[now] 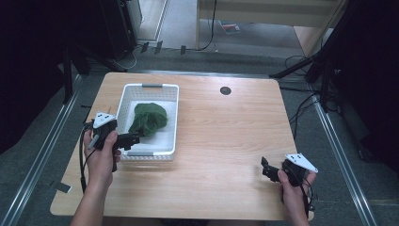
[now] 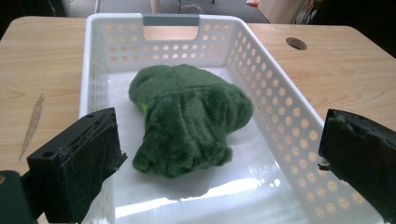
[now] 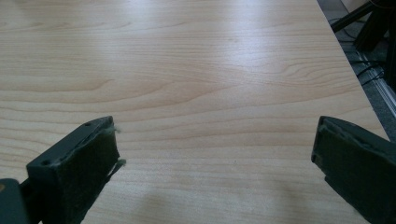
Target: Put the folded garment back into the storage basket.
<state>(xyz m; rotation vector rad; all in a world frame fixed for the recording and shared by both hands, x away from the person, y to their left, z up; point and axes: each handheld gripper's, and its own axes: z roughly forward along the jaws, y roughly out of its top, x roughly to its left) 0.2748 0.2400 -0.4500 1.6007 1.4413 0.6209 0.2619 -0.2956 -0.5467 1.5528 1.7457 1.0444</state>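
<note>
At the near left corner of the white basket (image 1: 123, 101), the left gripper (image 1: 132, 139) hangs with jaws spread wide and nothing between them, aimed at the green plush toy (image 2: 187, 116) lying inside, apart from both pads. Whether a pickup or a release is in hand is hard to judge; likely a grasp remains. Well apart, the right gripper (image 1: 269, 170) rests released over bare surface (image 3: 196, 70).
</note>
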